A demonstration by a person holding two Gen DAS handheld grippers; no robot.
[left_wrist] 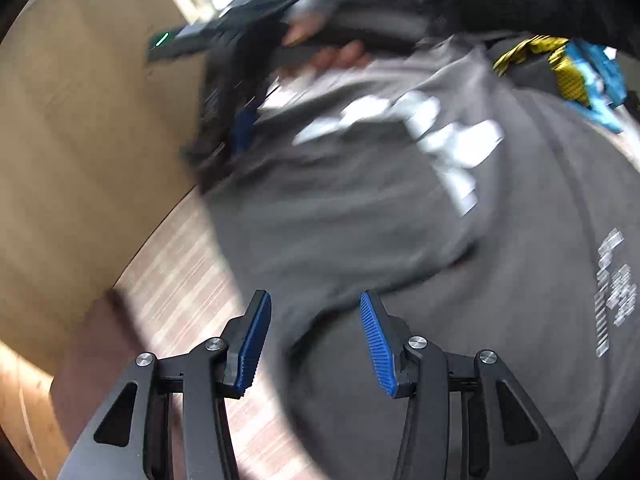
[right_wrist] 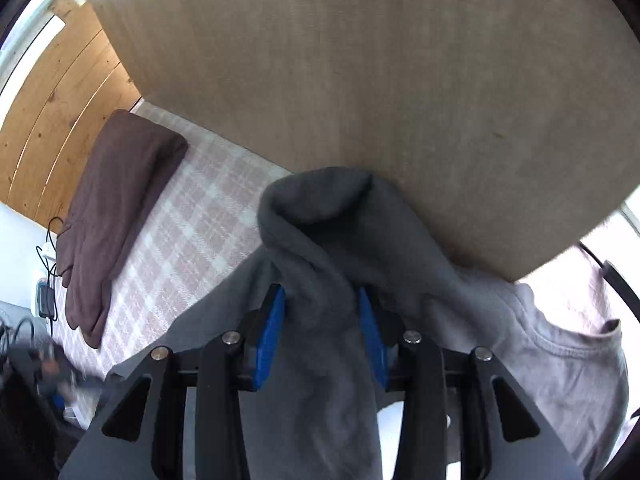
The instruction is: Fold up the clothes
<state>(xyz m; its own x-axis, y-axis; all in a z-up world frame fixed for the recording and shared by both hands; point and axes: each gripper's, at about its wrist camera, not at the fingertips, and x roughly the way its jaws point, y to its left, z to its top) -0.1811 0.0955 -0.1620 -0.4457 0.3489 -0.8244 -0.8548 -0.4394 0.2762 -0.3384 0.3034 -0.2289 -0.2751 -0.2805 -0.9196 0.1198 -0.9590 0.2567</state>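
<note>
A grey sweatshirt point(left_wrist: 360, 208) with white print lies bunched on the bed, blurred in the left wrist view. My left gripper point(left_wrist: 316, 332) is open and empty just above its near edge. My right gripper point(right_wrist: 322, 320) is shut on a thick fold of the grey sweatshirt point(right_wrist: 320, 232) and holds it up off the bed. In the left wrist view the right gripper point(left_wrist: 240, 128) shows at the far left of the garment, gripped by a gloved hand point(left_wrist: 320, 28).
A brown folded garment point(right_wrist: 116, 200) lies on the pink plaid bedsheet point(right_wrist: 192, 248). A tan headboard panel point(right_wrist: 360, 80) stands behind. A yellow and blue cloth point(left_wrist: 572, 72) lies at the far right. Cables and a charger point(right_wrist: 46, 288) sit at the left.
</note>
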